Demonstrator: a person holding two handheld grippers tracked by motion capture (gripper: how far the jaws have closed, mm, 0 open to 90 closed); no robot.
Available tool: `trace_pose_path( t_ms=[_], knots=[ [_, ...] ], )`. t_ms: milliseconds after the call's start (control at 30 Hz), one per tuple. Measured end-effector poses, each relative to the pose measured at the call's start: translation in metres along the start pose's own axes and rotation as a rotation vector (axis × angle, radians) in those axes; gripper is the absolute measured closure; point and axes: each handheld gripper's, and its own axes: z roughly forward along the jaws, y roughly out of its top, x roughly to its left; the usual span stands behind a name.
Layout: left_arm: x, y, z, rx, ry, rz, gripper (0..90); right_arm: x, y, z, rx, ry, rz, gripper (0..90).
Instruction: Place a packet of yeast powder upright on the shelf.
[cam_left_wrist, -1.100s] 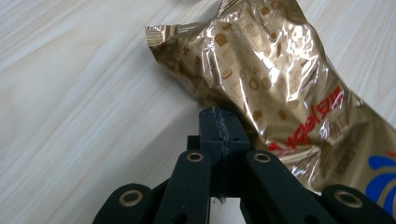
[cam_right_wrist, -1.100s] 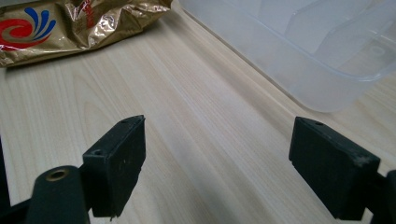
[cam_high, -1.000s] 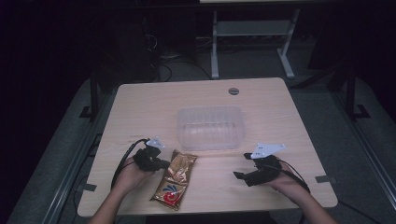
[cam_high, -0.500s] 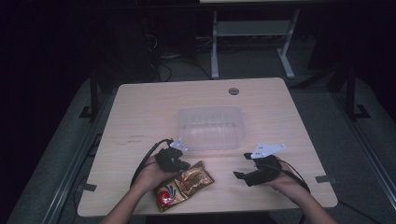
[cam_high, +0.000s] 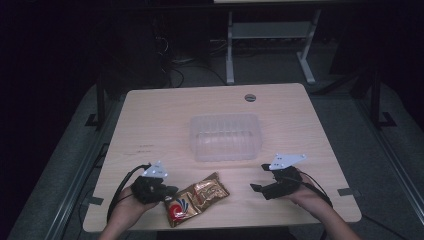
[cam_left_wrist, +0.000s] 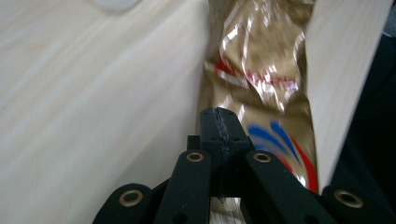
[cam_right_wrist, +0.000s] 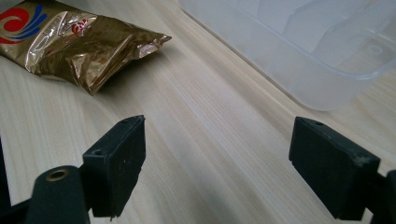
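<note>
High view shows a pale wooden desk (cam_high: 150, 120) with a clear plastic box (cam_high: 226, 136) near its middle and a gold snack packet (cam_high: 196, 196) lying near the front edge, between the two hands. The left tongs (cam_high: 169, 191) sit at the packet's left end; in the left gripper view the jaws are clenched together over the packet's edge, so they appear to be pinching the foil, though the exact bite is hidden under the jaws. The right tongs (cam_high: 255, 187) rest released, jaws wide apart, well clear of the packet and just in front of the box. The likely trouble is the grip: slick, crinkled foil held by a thin edge could slide out or tear if lifted fast, and the packet lies close enough to the desk's front edge to fall off. The box looks empty, with shallow moulded ribs or dividers visible through its walls and no lid on it.
</note>
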Motion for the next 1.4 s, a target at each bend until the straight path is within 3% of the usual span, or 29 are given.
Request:
trace_pose_path(
  t_ms=[233, 433, 567, 933, 1167, 1233, 1400],
  knots=[
    [0.002, -0.028, -0.006, 0.057, -0.001, -0.042, 90.0, 0.001, 0.0, 0.001, 0.0, 0.003, 0.0, 18.1],
    [-0.001, -0.024, 0.003, 0.066, -0.017, -0.033, 90.0, 0.001, 0.0, 0.001, -0.002, 0.007, 0.004, 18.1],
    [-0.005, -0.015, 0.012, 0.069, -0.031, -0.013, 90.0, 0.002, 0.0, 0.001, -0.004, 0.009, -0.006, 18.3],
    [-0.017, 0.018, 0.042, 0.063, -0.08, 0.043, 90.0, 0.002, 0.005, -0.003, -0.004, 0.028, 0.073, 16.1],
    [-0.031, 0.044, 0.064, 0.065, -0.098, 0.112, 90.0, -0.002, 0.004, 0.003, 0.031, 0.034, 0.11, 15.2],
    [-0.032, 0.051, 0.065, 0.057, -0.1, 0.126, 89.9, -0.004, 0.005, 0.004, 0.033, 0.028, 0.138, 15.1],
    [-0.044, 0.066, 0.062, 0.015, -0.117, 0.161, 89.9, -0.01, 0.005, 0.005, 0.027, 0.016, 0.154, 14.9]
  ],
)
